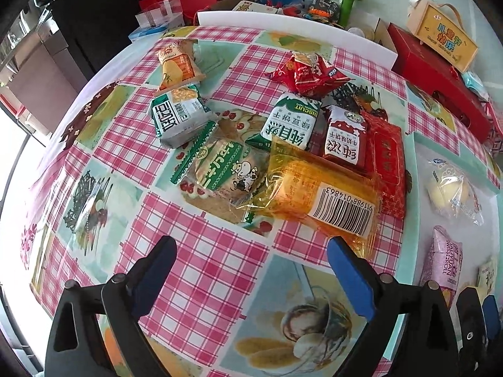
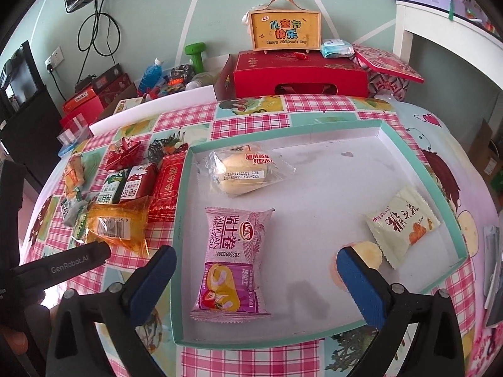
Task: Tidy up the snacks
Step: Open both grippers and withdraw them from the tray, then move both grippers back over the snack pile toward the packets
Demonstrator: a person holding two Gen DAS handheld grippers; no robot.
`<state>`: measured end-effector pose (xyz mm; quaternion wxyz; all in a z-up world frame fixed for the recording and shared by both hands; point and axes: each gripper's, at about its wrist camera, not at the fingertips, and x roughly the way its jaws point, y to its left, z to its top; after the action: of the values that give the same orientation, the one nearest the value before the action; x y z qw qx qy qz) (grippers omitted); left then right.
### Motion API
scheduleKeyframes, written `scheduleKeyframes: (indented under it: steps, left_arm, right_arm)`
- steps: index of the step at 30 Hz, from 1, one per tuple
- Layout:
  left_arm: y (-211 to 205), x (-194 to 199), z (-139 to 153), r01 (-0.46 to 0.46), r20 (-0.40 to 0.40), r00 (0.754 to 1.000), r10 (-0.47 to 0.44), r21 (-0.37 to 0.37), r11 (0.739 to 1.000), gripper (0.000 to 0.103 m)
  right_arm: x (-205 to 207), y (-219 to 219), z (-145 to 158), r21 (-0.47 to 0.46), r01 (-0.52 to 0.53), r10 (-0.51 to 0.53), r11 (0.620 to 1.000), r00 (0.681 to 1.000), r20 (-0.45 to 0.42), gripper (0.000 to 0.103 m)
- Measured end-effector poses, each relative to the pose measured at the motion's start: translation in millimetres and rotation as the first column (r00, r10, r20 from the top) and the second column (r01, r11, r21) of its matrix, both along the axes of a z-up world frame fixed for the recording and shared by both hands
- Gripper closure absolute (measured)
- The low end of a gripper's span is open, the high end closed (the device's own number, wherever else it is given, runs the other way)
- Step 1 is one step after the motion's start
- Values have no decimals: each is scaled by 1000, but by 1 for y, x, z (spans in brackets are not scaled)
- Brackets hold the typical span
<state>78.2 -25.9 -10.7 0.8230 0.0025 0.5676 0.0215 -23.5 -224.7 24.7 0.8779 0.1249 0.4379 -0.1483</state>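
Two close, downward wrist views, overlapping at the orange packet [image 1: 317, 194].

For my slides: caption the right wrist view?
Open right gripper above the pink Swiss roll in a teal tray.

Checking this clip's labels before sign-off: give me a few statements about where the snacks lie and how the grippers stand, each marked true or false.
1. The pink Swiss roll packet lies inside the shallow tray. True.
2. The right gripper is clamped on the pink packet. False: its jaws stand open, one on each side of the packet, neither touching it.
3. The orange barcode packet lies outside the tray, on the checked tablecloth. True.
4. The left gripper holds a snack. False: it is open and holds nothing.
5. The tray holds only one snack. False: the bun in clear wrap and a pale green packet lie there too.
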Motion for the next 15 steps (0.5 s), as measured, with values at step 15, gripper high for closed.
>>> scheduleKeyframes:
  steps: [15]
  left_arm:
    - [35,22,18,81,68,994,-81,-4,997,6]
  right_arm:
    - [-2,-1,9,134,-4,-12,991,993,117,0]
